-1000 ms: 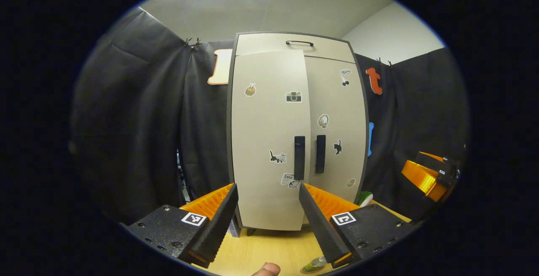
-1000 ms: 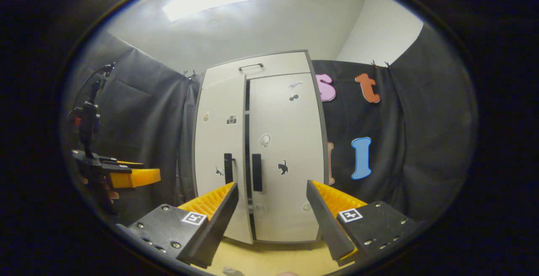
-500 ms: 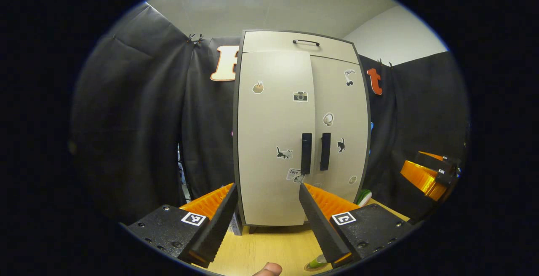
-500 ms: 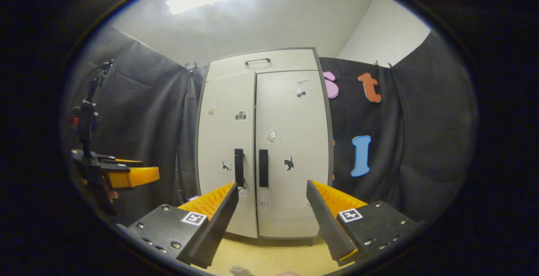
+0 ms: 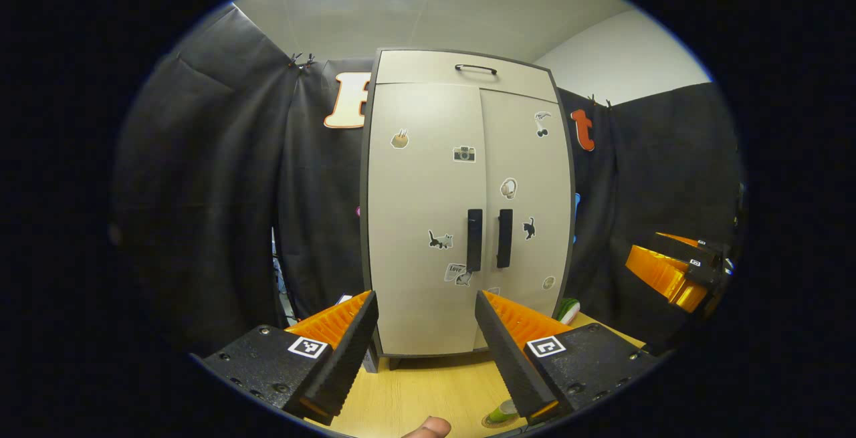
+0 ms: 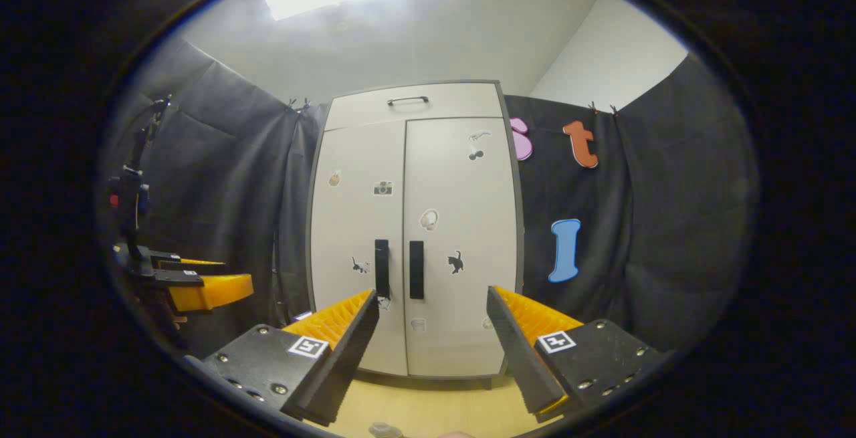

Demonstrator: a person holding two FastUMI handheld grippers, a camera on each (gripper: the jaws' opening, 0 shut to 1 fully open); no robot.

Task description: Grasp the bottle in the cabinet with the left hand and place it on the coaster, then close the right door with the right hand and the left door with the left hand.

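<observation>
The beige cabinet (image 5: 428, 177) stands upright on the wooden table with its left door (image 5: 418, 210) and right door (image 5: 528, 271) both shut, the two black handles (image 5: 474, 249) side by side. In the left gripper view my left gripper (image 5: 424, 301) hangs open in front of it, apart from the doors. A green bottle (image 5: 500, 414) rests on a brown coaster (image 5: 490, 422) by that gripper's right finger, mostly hidden. In the right gripper view my right gripper (image 6: 431, 294) is open and empty before the cabinet (image 6: 414, 224). The bottle's cap (image 6: 384, 430) peeks at the bottom edge.
The right gripper (image 5: 669, 271) shows far right in the left gripper view; the left gripper (image 6: 200, 289) shows far left in the right gripper view. A green object (image 5: 567, 309) lies beside the cabinet's right foot. A fingertip (image 5: 428, 427) sits at the bottom edge. Black cloth walls surround the table (image 5: 428, 391).
The left door swung from slightly ajar to fully shut against the right door. Both grippers have drawn back a little from the cabinet, still open.
</observation>
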